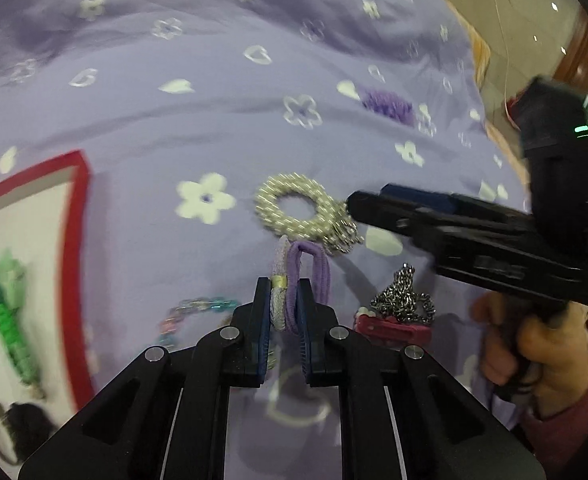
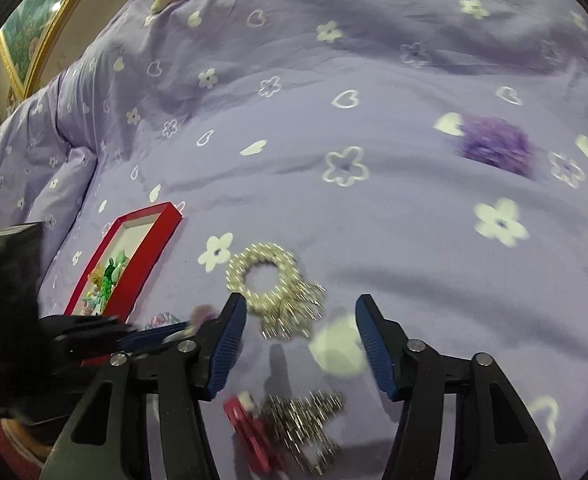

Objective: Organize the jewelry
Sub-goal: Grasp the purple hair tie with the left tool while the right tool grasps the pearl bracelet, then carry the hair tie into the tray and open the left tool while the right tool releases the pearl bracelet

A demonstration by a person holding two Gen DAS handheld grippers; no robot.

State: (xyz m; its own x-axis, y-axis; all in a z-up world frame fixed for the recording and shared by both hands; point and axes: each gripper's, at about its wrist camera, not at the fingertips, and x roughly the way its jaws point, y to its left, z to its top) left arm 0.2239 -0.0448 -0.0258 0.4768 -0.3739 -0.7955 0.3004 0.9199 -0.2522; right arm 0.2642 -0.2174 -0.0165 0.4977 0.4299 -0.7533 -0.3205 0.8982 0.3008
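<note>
My left gripper [image 1: 282, 292] is shut on a purple hair tie [image 1: 312, 276] with a silver band, held above the lilac bedspread. A pearl ring scrunchie [image 1: 294, 210] lies just beyond it. My right gripper [image 2: 300, 316] is open and empty above the pearl scrunchie [image 2: 271, 284]; it also shows in the left wrist view [image 1: 354, 206] beside the scrunchie. A red-rimmed jewelry box [image 1: 73, 240] with green and coloured pieces inside lies at the left, and it shows in the right wrist view [image 2: 133, 256].
A silver chain [image 1: 404, 300] and a red clip [image 1: 390, 326] lie near the right. A pastel chain bracelet [image 1: 197, 310] lies by the box. A purple fluffy scrunchie [image 2: 494, 146] lies farther back. The bed edge is at the far right in the left wrist view.
</note>
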